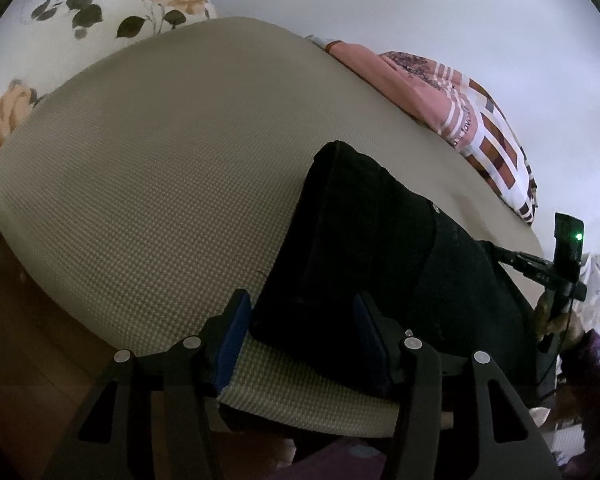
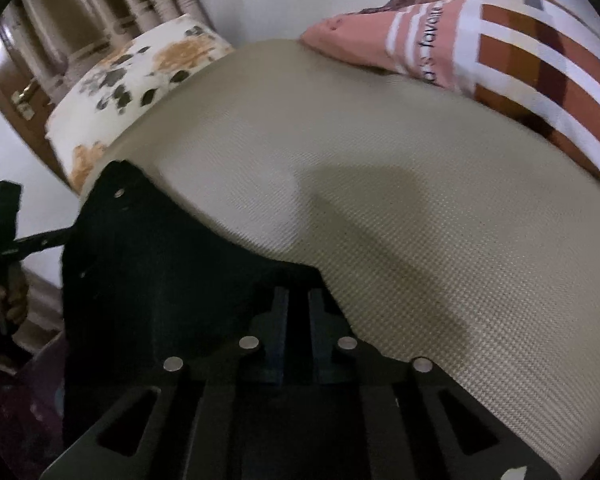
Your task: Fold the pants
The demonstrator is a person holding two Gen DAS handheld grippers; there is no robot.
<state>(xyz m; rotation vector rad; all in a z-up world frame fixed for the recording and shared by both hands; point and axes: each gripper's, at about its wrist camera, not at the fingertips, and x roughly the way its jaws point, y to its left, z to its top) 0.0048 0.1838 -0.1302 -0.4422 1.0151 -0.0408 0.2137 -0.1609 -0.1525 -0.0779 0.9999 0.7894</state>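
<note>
Black pants (image 1: 372, 248) lie in a thick folded heap on the beige textured mattress (image 1: 160, 168), near its front edge. My left gripper (image 1: 304, 332) is open, its blue-padded jaws standing either side of the near end of the heap. In the right wrist view the pants (image 2: 160, 264) spread over the left part of the mattress (image 2: 420, 200). My right gripper (image 2: 299, 312) is shut on a fold of the black cloth at the pants' right edge.
A floral pillow (image 1: 112, 4) lies at the far left corner of the bed. A pink and brown patterned pillow (image 1: 460, 108) lies at the far right. A black camera mount (image 1: 556, 256) with a green light stands right of the pants. White wall behind.
</note>
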